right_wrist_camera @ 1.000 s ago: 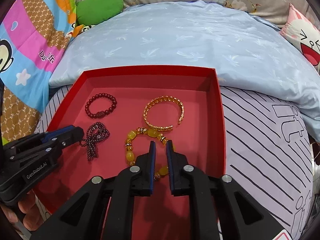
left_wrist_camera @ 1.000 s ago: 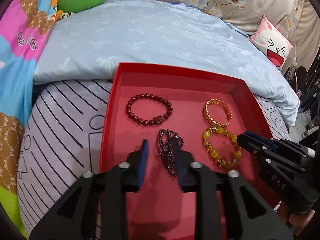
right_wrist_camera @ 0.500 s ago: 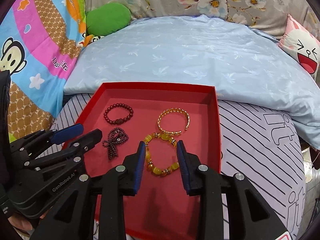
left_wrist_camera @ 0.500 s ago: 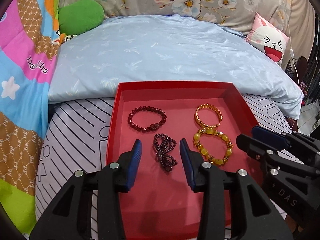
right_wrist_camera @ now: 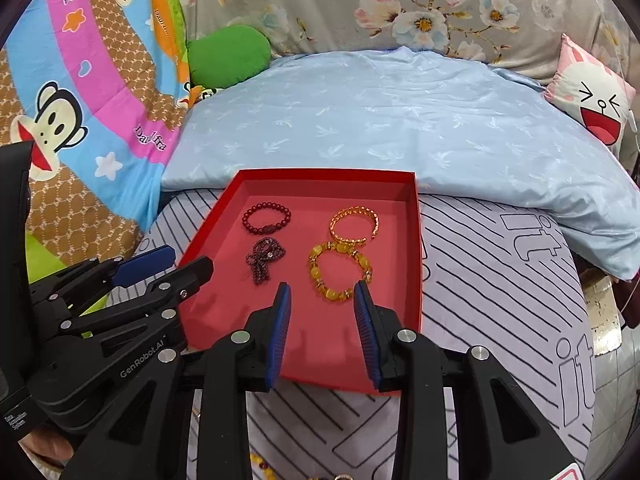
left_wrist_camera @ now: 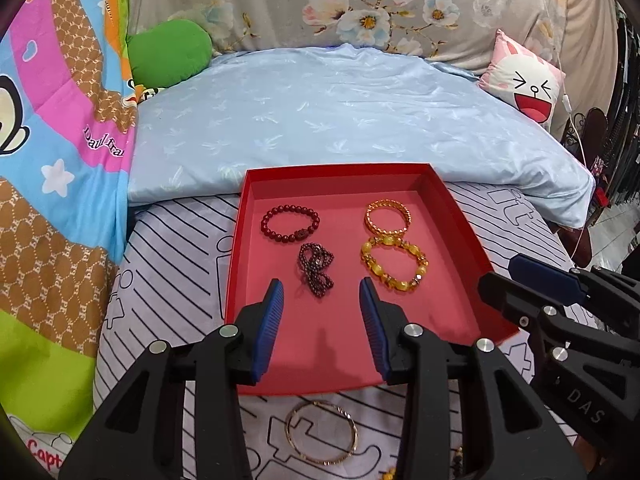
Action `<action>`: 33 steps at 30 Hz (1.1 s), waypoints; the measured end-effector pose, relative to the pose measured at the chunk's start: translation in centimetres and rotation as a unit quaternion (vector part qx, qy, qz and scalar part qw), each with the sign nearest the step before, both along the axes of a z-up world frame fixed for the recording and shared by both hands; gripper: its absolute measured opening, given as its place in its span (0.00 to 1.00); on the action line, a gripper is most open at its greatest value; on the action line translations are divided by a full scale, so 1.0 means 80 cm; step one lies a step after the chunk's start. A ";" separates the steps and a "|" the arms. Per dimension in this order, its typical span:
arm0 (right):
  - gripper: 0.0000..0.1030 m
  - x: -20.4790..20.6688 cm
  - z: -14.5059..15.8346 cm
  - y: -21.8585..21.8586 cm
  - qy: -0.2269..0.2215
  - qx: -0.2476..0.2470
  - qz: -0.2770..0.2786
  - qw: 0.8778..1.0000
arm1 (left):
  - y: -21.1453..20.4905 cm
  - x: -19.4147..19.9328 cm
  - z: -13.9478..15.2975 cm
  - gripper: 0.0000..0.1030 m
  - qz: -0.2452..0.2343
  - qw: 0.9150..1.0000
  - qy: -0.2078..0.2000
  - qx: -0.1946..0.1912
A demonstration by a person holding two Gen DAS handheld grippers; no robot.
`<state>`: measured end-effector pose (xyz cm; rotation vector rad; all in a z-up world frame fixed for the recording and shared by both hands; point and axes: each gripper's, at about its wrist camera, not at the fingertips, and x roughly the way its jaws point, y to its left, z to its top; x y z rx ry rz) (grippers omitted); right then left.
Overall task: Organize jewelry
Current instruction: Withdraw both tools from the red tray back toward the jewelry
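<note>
Now that both grippers have let go and drawn back, four pieces lie in the red tray (left_wrist_camera: pixel 236 264).

Left wrist view: the left gripper (left_wrist_camera: pixel 322 296), jaws spread and empty, has retreated from the dark beaded strand (left_wrist_camera: pixel 315 265); a thin gold bangle (left_wrist_camera: pixel 321 432) waits on the striped sheet (left_wrist_camera: pixel 168 248), just beyond the tray's near rim.
Right wrist view: the right gripper (right_wrist_camera: pixel 322 300), released too, has backed off the yellow bead bracelet (right_wrist_camera: pixel 339 271); open room lies rightward.
</note>
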<state>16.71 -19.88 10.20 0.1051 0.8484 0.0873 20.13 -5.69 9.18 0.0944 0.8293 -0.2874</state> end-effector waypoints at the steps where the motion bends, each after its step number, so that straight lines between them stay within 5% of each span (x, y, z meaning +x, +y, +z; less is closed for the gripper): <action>1: 0.32 -0.006 0.002 0.000 -0.001 0.001 0.000 1.000 | 0.000 -0.005 0.002 0.36 0.000 1.000 -0.001 0.001; 16: 0.32 -0.105 -0.019 -0.011 0.020 -0.006 -0.015 1.000 | 0.016 -0.084 -0.009 0.36 0.007 1.000 0.013 0.006; 33: 0.31 -0.168 -0.101 -0.015 0.090 -0.017 -0.024 0.995 | 0.045 -0.142 -0.068 0.36 0.030 0.998 0.064 0.002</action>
